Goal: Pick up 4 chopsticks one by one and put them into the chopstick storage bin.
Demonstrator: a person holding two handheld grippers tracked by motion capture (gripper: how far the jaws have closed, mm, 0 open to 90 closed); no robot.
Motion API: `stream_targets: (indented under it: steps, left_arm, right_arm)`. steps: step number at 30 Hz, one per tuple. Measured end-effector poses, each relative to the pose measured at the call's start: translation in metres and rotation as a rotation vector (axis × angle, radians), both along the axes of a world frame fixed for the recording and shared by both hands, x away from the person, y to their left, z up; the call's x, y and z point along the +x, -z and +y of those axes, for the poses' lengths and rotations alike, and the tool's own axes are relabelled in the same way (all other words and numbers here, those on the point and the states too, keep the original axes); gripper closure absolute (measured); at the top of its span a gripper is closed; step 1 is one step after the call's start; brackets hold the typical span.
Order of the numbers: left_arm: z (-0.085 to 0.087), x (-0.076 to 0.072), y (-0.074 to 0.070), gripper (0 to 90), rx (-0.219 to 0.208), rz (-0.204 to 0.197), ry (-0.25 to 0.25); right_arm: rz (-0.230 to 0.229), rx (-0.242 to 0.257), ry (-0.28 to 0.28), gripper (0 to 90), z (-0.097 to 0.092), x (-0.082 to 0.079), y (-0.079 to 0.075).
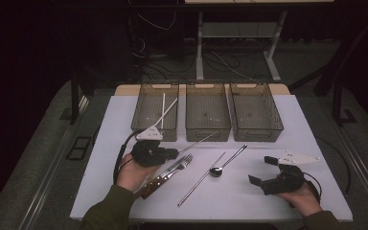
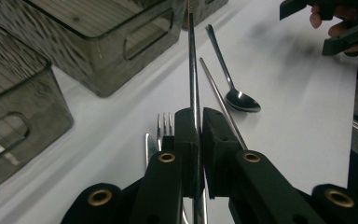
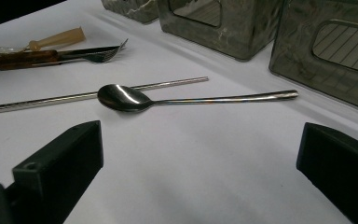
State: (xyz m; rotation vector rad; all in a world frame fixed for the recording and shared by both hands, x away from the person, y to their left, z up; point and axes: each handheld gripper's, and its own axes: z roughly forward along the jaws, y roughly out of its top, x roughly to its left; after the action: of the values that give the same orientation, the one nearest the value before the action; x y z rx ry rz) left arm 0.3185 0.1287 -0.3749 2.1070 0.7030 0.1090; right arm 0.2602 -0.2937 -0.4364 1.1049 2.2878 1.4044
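— Where is the thin silver metal chopstick (image 2: 193,74)?

— Pinched in the left gripper (image 1: 171,154), lifted off the white table (image 1: 287,143), pointing toward the three smoky clear plastic bins (image 1: 208,118).

— So which step?

— Carrying it, I'd judge; next calls for swinging over the left bin (image 1: 155,111), where two chopsticks lie.

— The other claw?

— The right gripper (image 1: 263,171) rests wide apart, holding nothing, near the steel spoon (image 3: 121,98).

Dim room, bright white table (image 1: 124,115), slightly soft focus

Chopstick (image 2: 192,60) tip beyond frame edge
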Motion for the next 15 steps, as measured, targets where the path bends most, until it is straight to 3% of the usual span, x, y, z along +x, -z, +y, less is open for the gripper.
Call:
stream_targets:
  steps: [15]
  left_arm:
    - [0.008,0.024,-0.019,85.0,-0.008,-0.035,-0.053]
  right_arm:
    - [0.003,0.0,0.002,0.7,0.0,0.0,0.0]
